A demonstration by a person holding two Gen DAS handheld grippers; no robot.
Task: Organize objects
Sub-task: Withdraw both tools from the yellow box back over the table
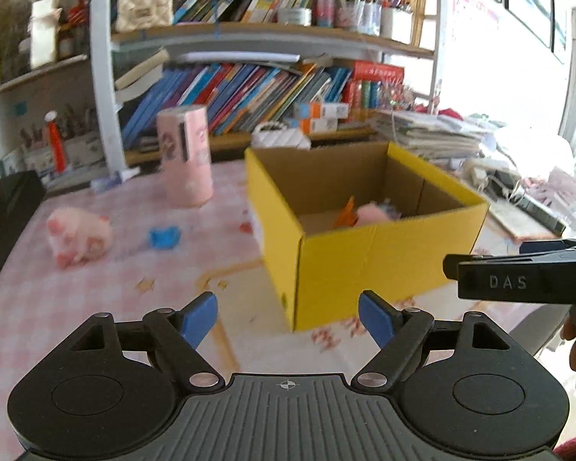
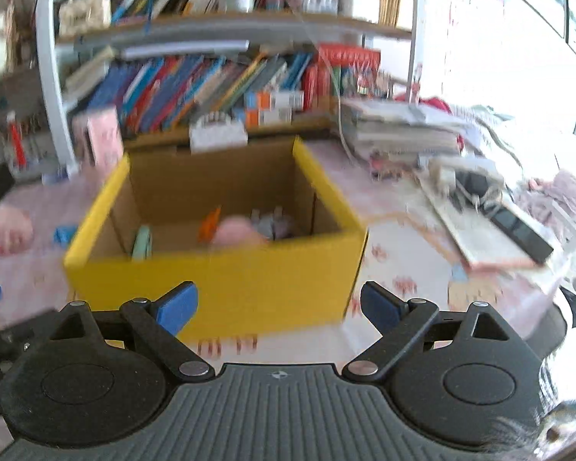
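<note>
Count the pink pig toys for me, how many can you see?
2. One pig toy stands on the checked tablecloth left of the yellow box. Another pink toy lies inside the box, blurred, probably a pig too. More could be hidden behind the box walls.

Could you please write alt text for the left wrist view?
The open, empty left gripper points at an open yellow box on a pink checked tablecloth. A pink pig toy and small blue object lie left of it.

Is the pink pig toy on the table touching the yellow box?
Apart. The left wrist view shows the pink pig toy well left of the yellow box, with bare tablecloth between.
</note>
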